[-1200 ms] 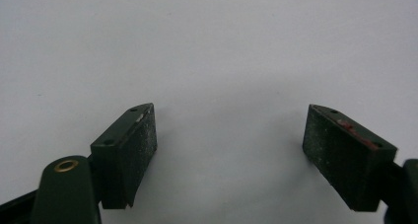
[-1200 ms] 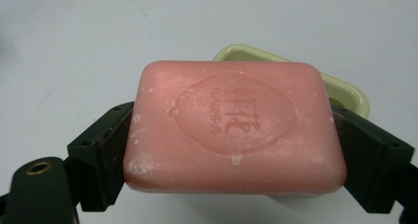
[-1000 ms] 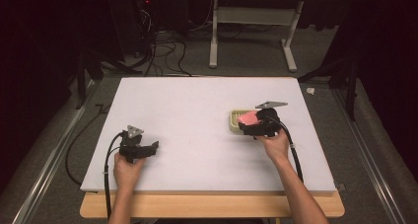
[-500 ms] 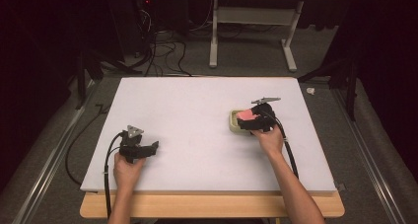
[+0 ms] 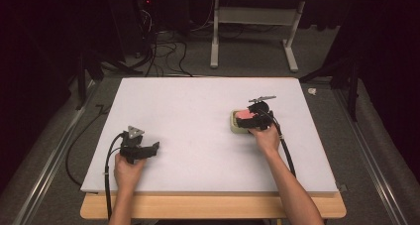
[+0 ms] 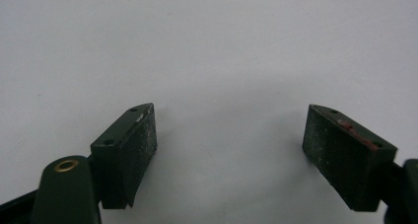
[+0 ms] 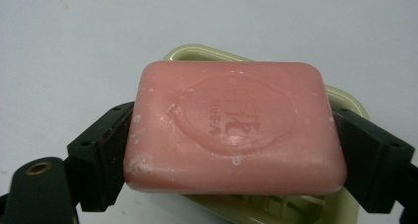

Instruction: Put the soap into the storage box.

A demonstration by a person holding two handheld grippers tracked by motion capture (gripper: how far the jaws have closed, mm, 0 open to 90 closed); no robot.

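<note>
A pink bar of soap (image 7: 231,128) with a stamped oval mark is clamped at its two short ends by my right gripper (image 7: 231,155), which is shut on it. Directly beneath the bar lies a pale green soap dish (image 7: 345,98), most of it hidden by the soap. In the high view the soap (image 5: 244,115) hangs over the dish (image 5: 236,128) at the table's right middle, under my right gripper (image 5: 250,118). My left gripper (image 5: 154,148) rests near the front left of the white table (image 5: 198,111). Its jaws stand wide apart (image 6: 229,150) with only bare table between them.
The white tabletop has a wooden front edge (image 5: 213,205). Beyond its far edge, cables (image 5: 163,51) and a grey stand (image 5: 250,31) sit on the dark floor. A small white scrap (image 5: 312,91) lies just off the back right corner.
My right gripper has carried the soap left and slightly forward, so it now hangs over the dish. The left gripper has not moved.
</note>
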